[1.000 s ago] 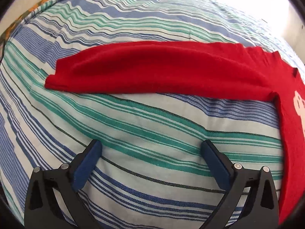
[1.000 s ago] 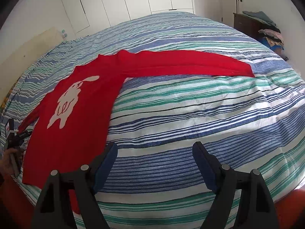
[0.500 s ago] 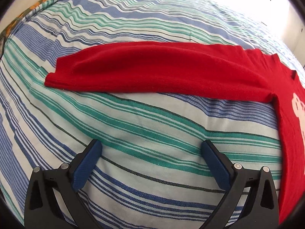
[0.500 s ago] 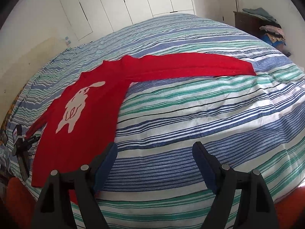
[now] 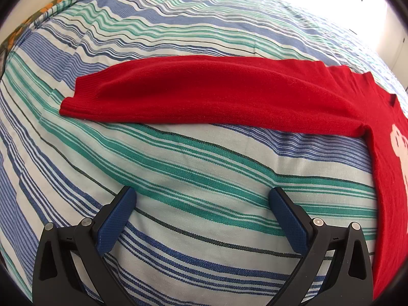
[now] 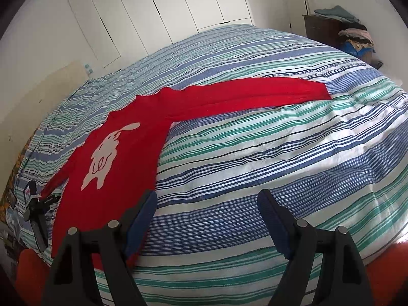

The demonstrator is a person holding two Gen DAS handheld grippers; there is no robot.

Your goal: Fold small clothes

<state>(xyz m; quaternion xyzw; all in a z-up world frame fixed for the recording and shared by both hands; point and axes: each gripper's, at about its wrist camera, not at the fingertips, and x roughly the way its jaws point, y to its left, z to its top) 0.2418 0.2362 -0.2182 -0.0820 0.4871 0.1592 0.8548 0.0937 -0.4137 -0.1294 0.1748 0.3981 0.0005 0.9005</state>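
A small red sweater (image 6: 119, 168) with a white rabbit figure lies flat on a striped bedspread (image 6: 255, 165). One long sleeve (image 6: 255, 94) stretches out to the right in the right wrist view. In the left wrist view the other sleeve (image 5: 204, 91) runs across the bed, its cuff at the left. My left gripper (image 5: 202, 199) is open above bare bedspread (image 5: 178, 165), short of that sleeve. My right gripper (image 6: 206, 201) is open too, its left finger over the sweater's lower right edge, nothing between the pads.
White cupboard doors (image 6: 158, 17) stand behind the bed. A dark dresser (image 6: 323, 30) with piled clothes (image 6: 354, 35) is at the far right. The other gripper tool (image 6: 35, 209) shows at the bed's left edge. Orange fabric (image 6: 397, 267) lies along the near edge.
The right wrist view has rolled and shifted slightly, so the sweater sits a little further right and lower. The left view is nearly unchanged. Both grippers stay open.
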